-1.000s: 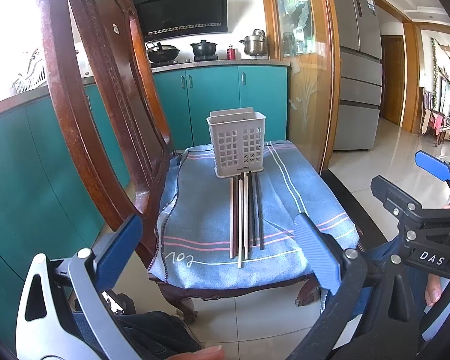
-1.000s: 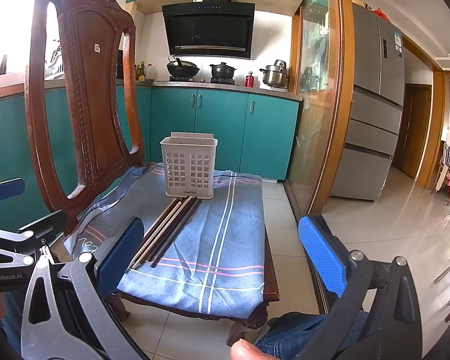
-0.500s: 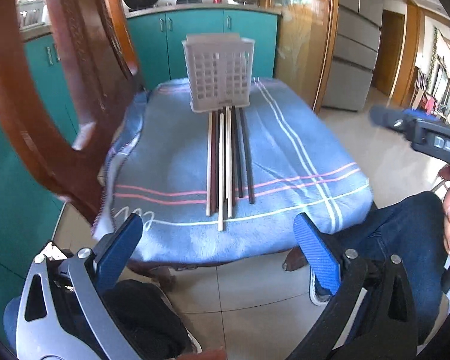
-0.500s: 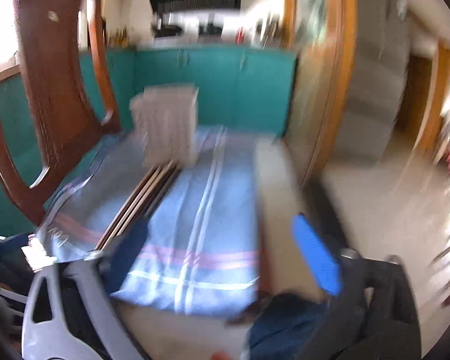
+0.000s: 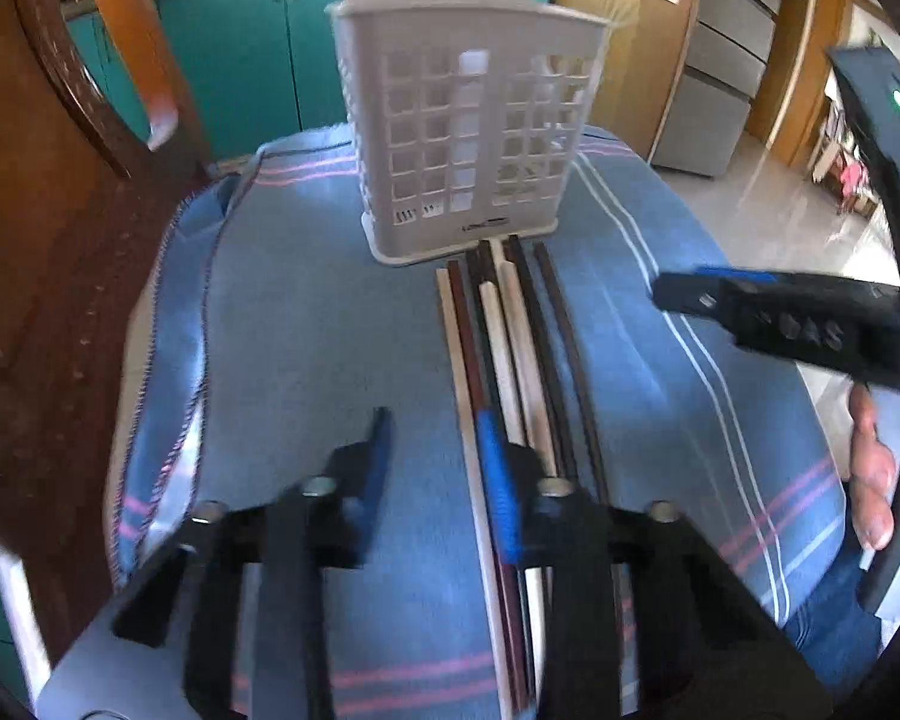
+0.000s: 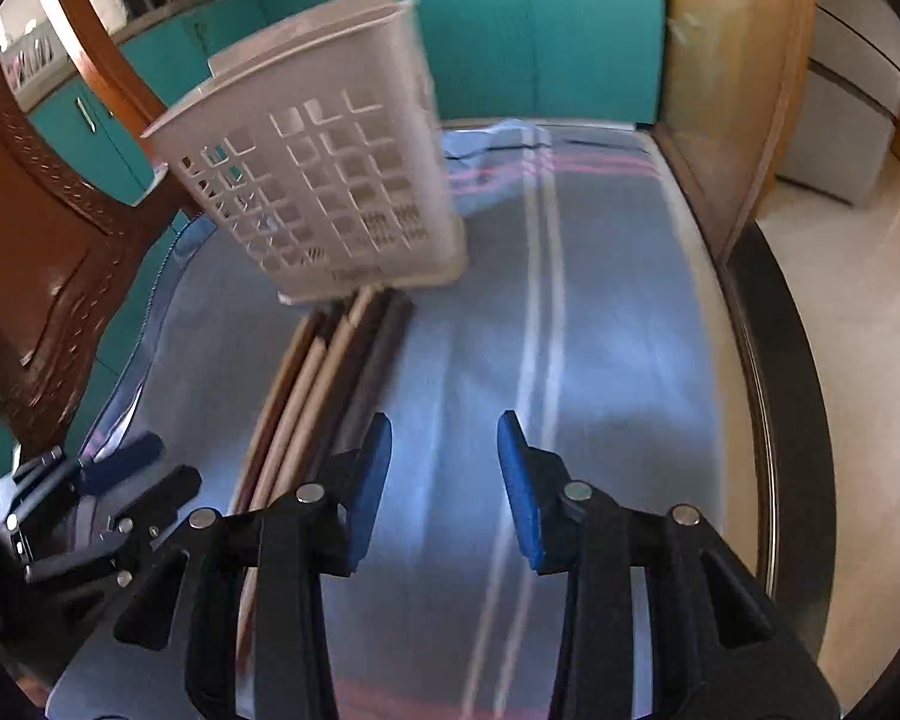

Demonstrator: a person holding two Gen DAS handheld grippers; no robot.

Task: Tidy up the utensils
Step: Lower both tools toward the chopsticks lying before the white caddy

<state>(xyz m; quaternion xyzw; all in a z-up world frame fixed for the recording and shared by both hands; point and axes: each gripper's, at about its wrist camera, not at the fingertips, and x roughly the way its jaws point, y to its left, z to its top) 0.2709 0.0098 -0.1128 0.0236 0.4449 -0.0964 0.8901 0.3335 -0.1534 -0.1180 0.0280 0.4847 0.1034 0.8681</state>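
Note:
A white slotted utensil basket (image 5: 462,138) (image 6: 330,180) stands upright at the far end of a blue striped cloth (image 5: 300,330) (image 6: 600,330). Several chopsticks (image 5: 510,348) (image 6: 330,390), pale and dark, lie side by side in front of it. My left gripper (image 5: 435,468) hovers over their near ends with its jaws closing. Its right finger (image 5: 498,480) is above the row, and the outermost pale stick lies in the gap, untouched. My right gripper (image 6: 444,468) (image 5: 780,312), jaws closing too, is over bare cloth just right of the sticks. The left gripper (image 6: 120,468) shows at lower left in the right wrist view.
The cloth covers the seat of a dark wooden chair whose back (image 5: 42,240) (image 6: 42,240) rises on the left. Teal cabinets (image 5: 240,30) and a grey fridge (image 5: 720,90) stand behind. A person's hand (image 5: 870,480) holds the right gripper. Tiled floor (image 6: 858,360) lies to the right.
Both grippers have swept forward and down from in front of the chair to just over the seat. Their jaws have narrowed from wide open. Basket and chopsticks have not moved.

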